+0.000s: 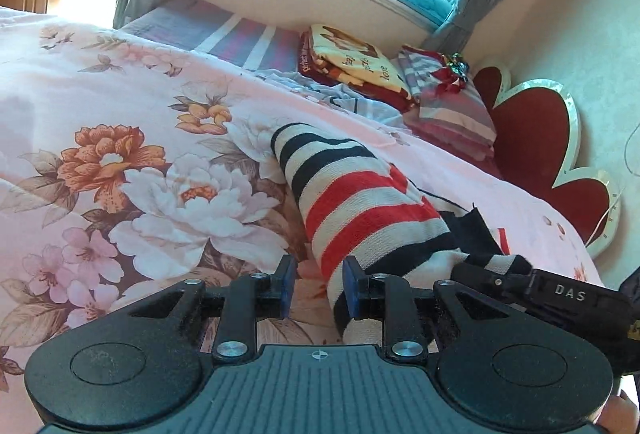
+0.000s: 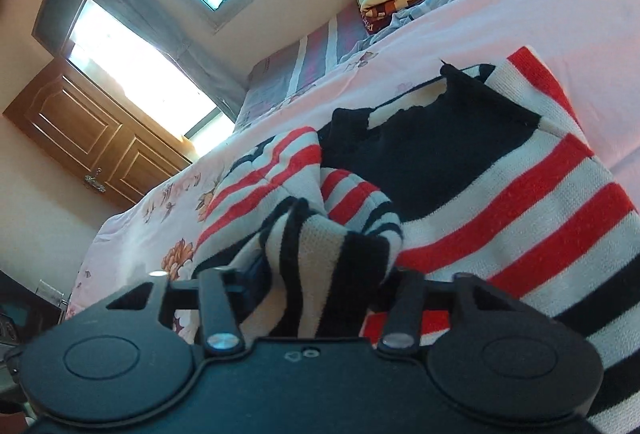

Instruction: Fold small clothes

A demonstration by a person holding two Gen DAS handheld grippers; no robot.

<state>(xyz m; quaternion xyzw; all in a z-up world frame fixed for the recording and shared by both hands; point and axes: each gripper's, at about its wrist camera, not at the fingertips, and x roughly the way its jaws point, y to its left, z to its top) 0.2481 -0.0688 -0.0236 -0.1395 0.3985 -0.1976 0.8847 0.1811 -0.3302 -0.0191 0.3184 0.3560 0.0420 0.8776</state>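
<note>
A knitted sweater (image 1: 360,202) with red, white and black stripes lies on the pink floral bedspread (image 1: 140,154). One rolled sleeve runs away from me. My left gripper (image 1: 318,288) hovers low over the bed beside that sleeve. A gap shows between its blue pads, and they press on nothing. At the right edge, my right gripper (image 1: 480,270) bites into striped fabric. In the right wrist view the sweater (image 2: 520,194) spreads ahead with its black neck panel up. My right gripper (image 2: 324,274) is shut on a bunched black-and-white cuff, which hides one finger.
Folded blankets (image 1: 356,62) and striped pillows (image 1: 448,114) are stacked at the head of the bed against a red scalloped headboard (image 1: 532,138). A window runs along the far wall. A wooden door (image 2: 88,130) stands beyond the foot of the bed.
</note>
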